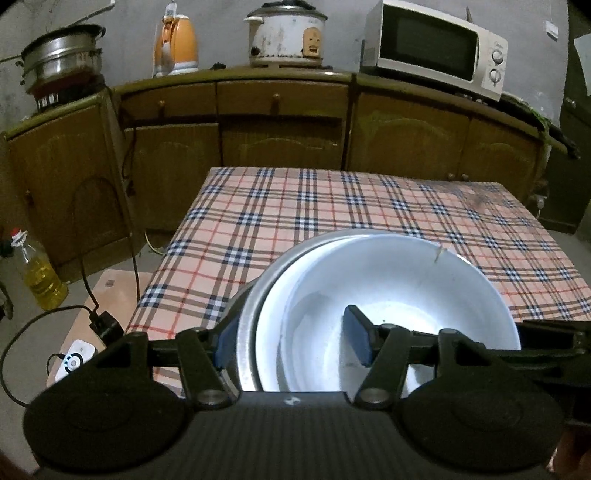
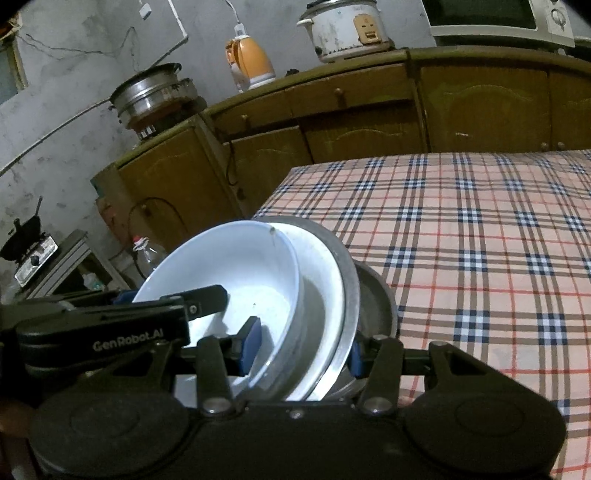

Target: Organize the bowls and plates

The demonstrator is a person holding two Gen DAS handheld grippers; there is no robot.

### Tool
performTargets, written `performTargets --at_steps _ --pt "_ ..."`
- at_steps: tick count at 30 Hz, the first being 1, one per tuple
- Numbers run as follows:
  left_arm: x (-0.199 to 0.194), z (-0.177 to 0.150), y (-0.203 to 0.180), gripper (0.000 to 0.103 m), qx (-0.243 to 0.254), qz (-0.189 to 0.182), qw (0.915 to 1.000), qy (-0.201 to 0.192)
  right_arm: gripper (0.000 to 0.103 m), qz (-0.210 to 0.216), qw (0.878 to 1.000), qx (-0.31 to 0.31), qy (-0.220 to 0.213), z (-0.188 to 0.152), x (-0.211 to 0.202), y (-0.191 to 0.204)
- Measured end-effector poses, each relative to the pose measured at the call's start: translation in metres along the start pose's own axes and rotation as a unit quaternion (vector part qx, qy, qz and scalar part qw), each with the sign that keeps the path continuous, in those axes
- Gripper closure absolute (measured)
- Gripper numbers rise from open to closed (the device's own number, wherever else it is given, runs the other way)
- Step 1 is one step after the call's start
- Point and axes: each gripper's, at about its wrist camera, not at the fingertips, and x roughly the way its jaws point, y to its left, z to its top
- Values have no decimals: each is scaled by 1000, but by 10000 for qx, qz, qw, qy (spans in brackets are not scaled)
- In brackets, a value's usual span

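Note:
A nested stack of dishes hangs over the near edge of the plaid-covered table (image 1: 332, 206). A white bowl (image 1: 399, 280) sits on top, inside a metal bowl (image 1: 255, 295). My left gripper (image 1: 291, 338) is shut on the stack's rim, one blue pad outside the metal wall and the other inside the white bowl. In the right wrist view the white bowl (image 2: 229, 266) rests in a wider metal dish (image 2: 328, 280), with a smaller metal bowl (image 2: 373, 299) beneath. My right gripper (image 2: 303, 350) is shut on the opposite rim in the same way. The stack tilts slightly.
Wooden cabinets (image 1: 280, 140) behind the table carry a microwave (image 1: 436, 48), rice cooker (image 1: 284, 35), orange kettle (image 1: 175, 46) and steamer pot (image 1: 62, 55). An oil bottle (image 1: 40, 273) and a cabled charger (image 1: 107, 325) are at floor left. A stove with a wok (image 2: 29, 251) stands far left.

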Motion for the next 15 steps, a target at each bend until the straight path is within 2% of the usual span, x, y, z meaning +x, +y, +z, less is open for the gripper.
performTargets --at_steps 15 --pt "29 -10 18 41 8 -211 9997 153 46 -220 9996 120 110 -11 31 4"
